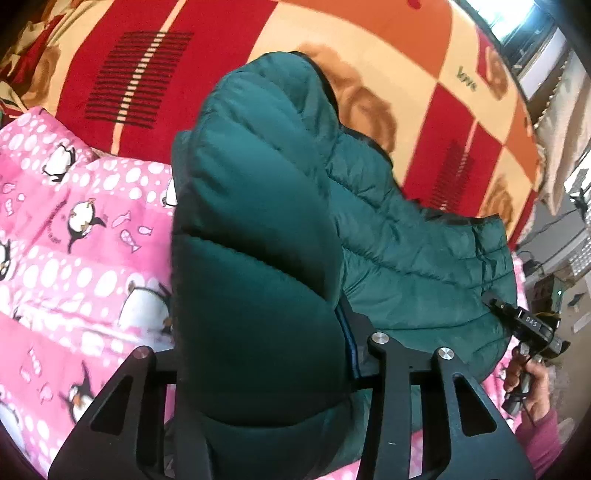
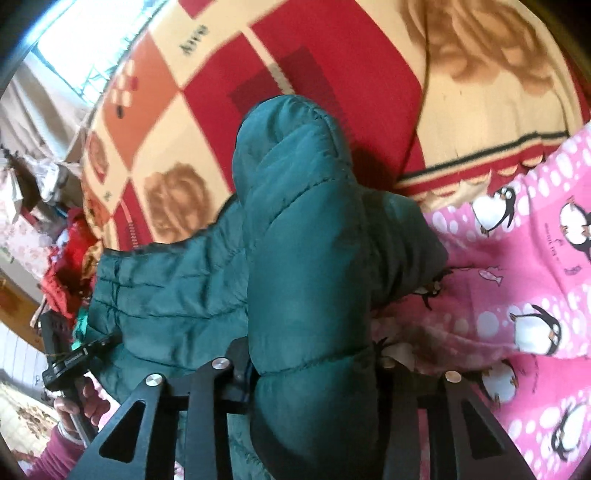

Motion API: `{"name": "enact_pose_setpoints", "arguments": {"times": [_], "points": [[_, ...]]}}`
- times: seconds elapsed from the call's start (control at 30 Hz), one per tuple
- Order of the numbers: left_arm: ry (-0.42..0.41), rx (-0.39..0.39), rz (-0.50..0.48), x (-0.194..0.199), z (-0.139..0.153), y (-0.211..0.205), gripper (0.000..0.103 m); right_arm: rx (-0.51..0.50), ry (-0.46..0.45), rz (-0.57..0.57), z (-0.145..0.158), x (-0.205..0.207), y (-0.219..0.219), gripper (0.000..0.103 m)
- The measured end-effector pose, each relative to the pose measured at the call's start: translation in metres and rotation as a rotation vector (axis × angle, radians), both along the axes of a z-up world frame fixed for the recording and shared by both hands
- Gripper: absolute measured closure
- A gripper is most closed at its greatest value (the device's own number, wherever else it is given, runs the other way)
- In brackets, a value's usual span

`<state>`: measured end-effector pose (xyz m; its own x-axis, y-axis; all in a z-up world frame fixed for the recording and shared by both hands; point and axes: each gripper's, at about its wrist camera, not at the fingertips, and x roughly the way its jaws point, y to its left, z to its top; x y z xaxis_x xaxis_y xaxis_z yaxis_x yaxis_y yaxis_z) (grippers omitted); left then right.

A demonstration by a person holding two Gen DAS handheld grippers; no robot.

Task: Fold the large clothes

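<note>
A dark green quilted puffer jacket (image 1: 406, 243) lies on the bed, over a pink penguin blanket and a red and orange blanket. My left gripper (image 1: 266, 354) is shut on one padded part of the jacket, which bulges up between its fingers and hides the tips. My right gripper (image 2: 314, 362) is shut on another padded part of the jacket (image 2: 295, 229), lifted the same way. Each view shows the other gripper held in a hand: the right one at the jacket's edge (image 1: 532, 325), the left one at the opposite edge (image 2: 74, 354).
A pink blanket with penguins (image 1: 74, 229) covers the near side of the bed, also in the right wrist view (image 2: 524, 266). A red, orange and cream patterned blanket (image 1: 332, 48) lies beyond. Red clothes (image 2: 70, 269) are piled beside the bed. A window (image 1: 524, 18) is at the far side.
</note>
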<state>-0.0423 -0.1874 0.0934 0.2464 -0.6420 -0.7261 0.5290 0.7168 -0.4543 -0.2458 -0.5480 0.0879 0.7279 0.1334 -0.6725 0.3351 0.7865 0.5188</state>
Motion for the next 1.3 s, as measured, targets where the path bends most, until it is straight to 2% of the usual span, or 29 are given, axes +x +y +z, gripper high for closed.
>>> {"name": "enact_pose_setpoints", "arguments": {"times": [0.23, 0.33, 0.43, 0.5, 0.53, 0.57, 0.6, 0.63, 0.7, 0.77, 0.87, 1.0, 1.13, 1.23, 1.3], "points": [[0.068, -0.042, -0.054, -0.038, 0.027, 0.052, 0.065, 0.018, -0.047, 0.046, 0.036, -0.055, 0.040, 0.068], [0.086, -0.039, -0.077, -0.062, 0.030, 0.076, 0.065, 0.054, -0.051, 0.054, 0.038, -0.085, 0.052, 0.068], [0.109, -0.004, -0.079, -0.077, 0.025, 0.081, 0.063, 0.068, -0.004, 0.060, 0.028, -0.106, 0.069, 0.067], [0.114, 0.035, -0.056, -0.082, 0.011, 0.085, 0.049, 0.055, 0.037, 0.028, 0.015, -0.115, 0.073, 0.061], [0.122, 0.046, -0.037, -0.081, 0.005, 0.087, 0.043, 0.061, 0.060, -0.003, 0.007, -0.119, 0.072, 0.051], [0.135, 0.061, -0.005, -0.079, -0.004, 0.091, 0.029, 0.052, 0.102, -0.043, -0.005, -0.118, 0.070, 0.040], [0.157, 0.073, 0.026, -0.075, -0.015, 0.091, 0.018, 0.028, 0.126, -0.060, -0.010, -0.117, 0.070, 0.034], [0.170, 0.064, 0.048, -0.072, -0.022, 0.093, 0.014, -0.017, 0.152, -0.081, -0.018, -0.113, 0.072, 0.027], [0.173, 0.054, 0.086, -0.068, -0.029, 0.094, 0.000, -0.032, 0.155, -0.093, -0.023, -0.110, 0.073, 0.025], [0.168, 0.051, 0.106, -0.068, -0.031, 0.094, 0.000, -0.051, 0.168, -0.108, -0.022, -0.107, 0.076, 0.025], [0.123, 0.081, 0.130, -0.079, -0.022, 0.100, 0.000, -0.136, 0.190, -0.128, -0.004, -0.114, 0.083, 0.025], [-0.030, 0.164, 0.164, -0.102, 0.001, 0.112, 0.000, -0.257, 0.163, -0.147, 0.028, -0.136, 0.100, 0.025], [-0.128, 0.192, 0.201, -0.118, 0.016, 0.120, 0.000, -0.272, 0.121, -0.135, 0.045, -0.141, 0.117, 0.024], [-0.194, 0.204, 0.218, -0.132, 0.025, 0.121, 0.000, -0.280, 0.105, -0.118, 0.050, -0.138, 0.135, 0.016], [-0.242, 0.227, 0.219, -0.143, 0.030, 0.119, 0.000, -0.293, 0.102, -0.101, 0.049, -0.133, 0.150, 0.016]]}}
